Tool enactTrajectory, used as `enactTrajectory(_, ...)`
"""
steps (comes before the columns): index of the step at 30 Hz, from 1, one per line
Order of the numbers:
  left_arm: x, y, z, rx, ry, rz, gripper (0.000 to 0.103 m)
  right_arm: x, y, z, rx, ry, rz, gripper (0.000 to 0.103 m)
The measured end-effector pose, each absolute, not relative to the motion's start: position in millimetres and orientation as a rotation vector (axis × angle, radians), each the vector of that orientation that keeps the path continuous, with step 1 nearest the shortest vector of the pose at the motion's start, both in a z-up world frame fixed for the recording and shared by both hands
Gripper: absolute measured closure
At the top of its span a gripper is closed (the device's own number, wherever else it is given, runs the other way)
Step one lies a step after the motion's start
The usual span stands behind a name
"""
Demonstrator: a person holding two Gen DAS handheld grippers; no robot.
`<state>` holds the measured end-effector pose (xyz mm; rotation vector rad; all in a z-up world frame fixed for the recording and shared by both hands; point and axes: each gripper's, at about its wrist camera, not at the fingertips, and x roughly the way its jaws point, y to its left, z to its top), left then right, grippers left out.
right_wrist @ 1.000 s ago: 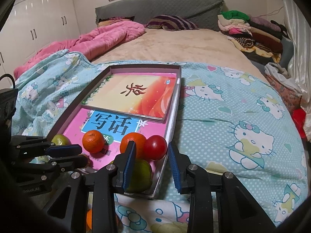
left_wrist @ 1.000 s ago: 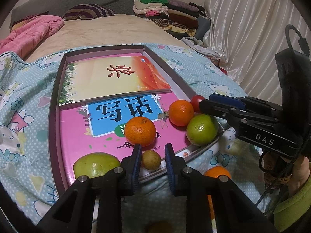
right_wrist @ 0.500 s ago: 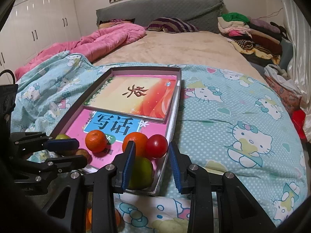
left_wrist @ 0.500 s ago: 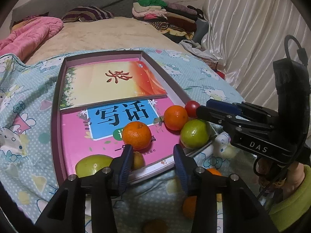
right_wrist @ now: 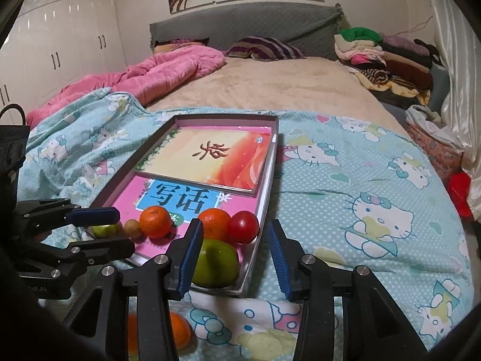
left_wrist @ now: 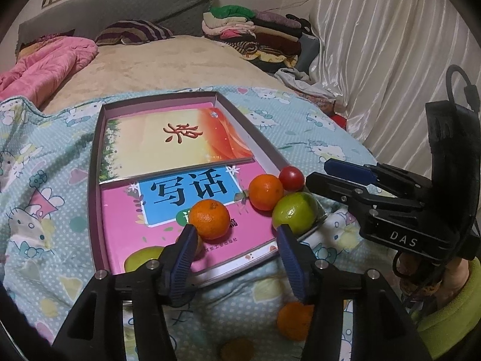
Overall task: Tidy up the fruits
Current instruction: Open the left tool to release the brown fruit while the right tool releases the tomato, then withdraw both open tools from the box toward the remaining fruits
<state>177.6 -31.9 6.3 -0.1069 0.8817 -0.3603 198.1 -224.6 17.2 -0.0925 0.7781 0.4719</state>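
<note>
nearest in the left wrist view, an orange (left_wrist: 293, 320) and a dim brownish fruit (left_wrist: 236, 350) lie loose on the blanket (left_wrist: 45, 210) under the left gripper (left_wrist: 237, 251), whose jaws are opening on nothing; the right wrist view shows that orange but not the brown fruit. the right gripper (right_wrist: 234, 255) is opening too, empty, over the tray (right_wrist: 264, 210) corner, above a green fruit (right_wrist: 218, 263). beyond, only the right view shows the small brown fruit (right_wrist: 132, 228) whole, and only it shows the wardrobe (right_wrist: 60, 45).
</note>
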Motion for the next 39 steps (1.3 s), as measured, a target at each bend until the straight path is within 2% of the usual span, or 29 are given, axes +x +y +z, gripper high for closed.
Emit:
enactTrajectory(8,174.0,-31.2,17.5,-0.095,0.857,-0.355,0.04,190.7,-230.2,24.8,-0.09,0.745,0.46,0.051)
enactTrajectory(18,169.7,-27.9,29.6,-0.103,0.833,-0.364,0.027,181.7,-237.6,34.4,-0.069,0.697,0.449,0.046)
enactTrajectory(22,167.4,-28.9,34.5,-0.102,0.824,-0.373,0.022,178.1,-237.8,36.3,-0.075,0.68,0.448,0.041)
enactTrajectory(39,158.0,-25.2,52.5,-0.105,0.785,-0.357,0.018,154.2,-237.3,43.4,-0.109,0.637,0.46,0.038)
